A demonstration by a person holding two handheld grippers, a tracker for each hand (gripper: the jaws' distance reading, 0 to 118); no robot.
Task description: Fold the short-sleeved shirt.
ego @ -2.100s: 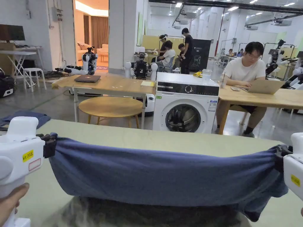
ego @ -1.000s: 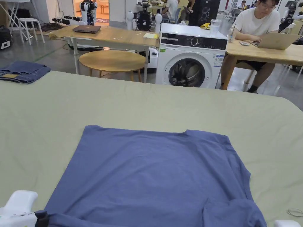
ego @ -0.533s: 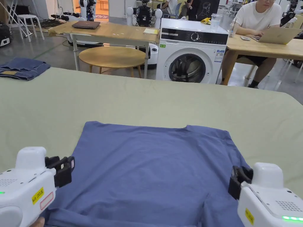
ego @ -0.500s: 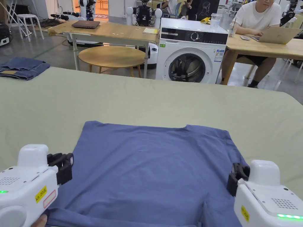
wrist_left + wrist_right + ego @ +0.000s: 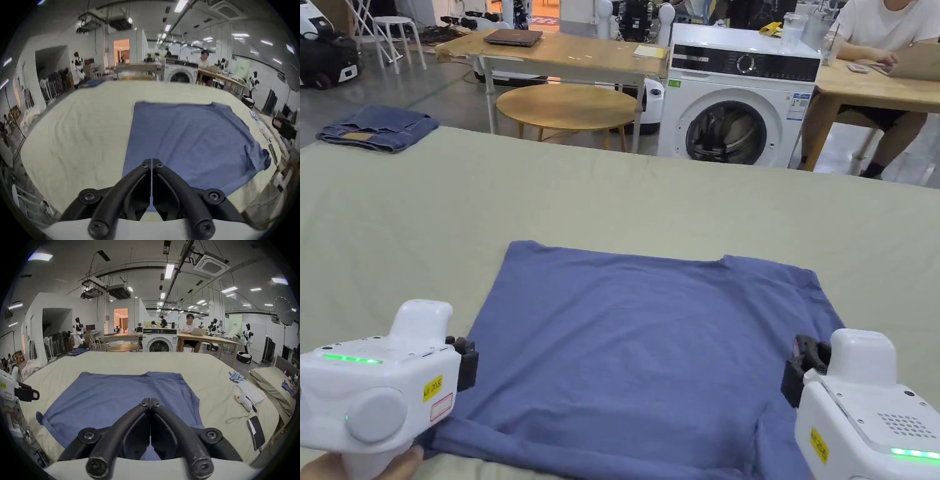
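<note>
Lying flat on the green sheet, the blue shirt is spread between the tools, collar away; the left gripper is held at its left edge, the right gripper at its right, equally near; both are seen closed and empty.

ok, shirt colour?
Plain blue shirt, no pattern; clearest in the head view, lying flat on the pale green sheet.
</note>
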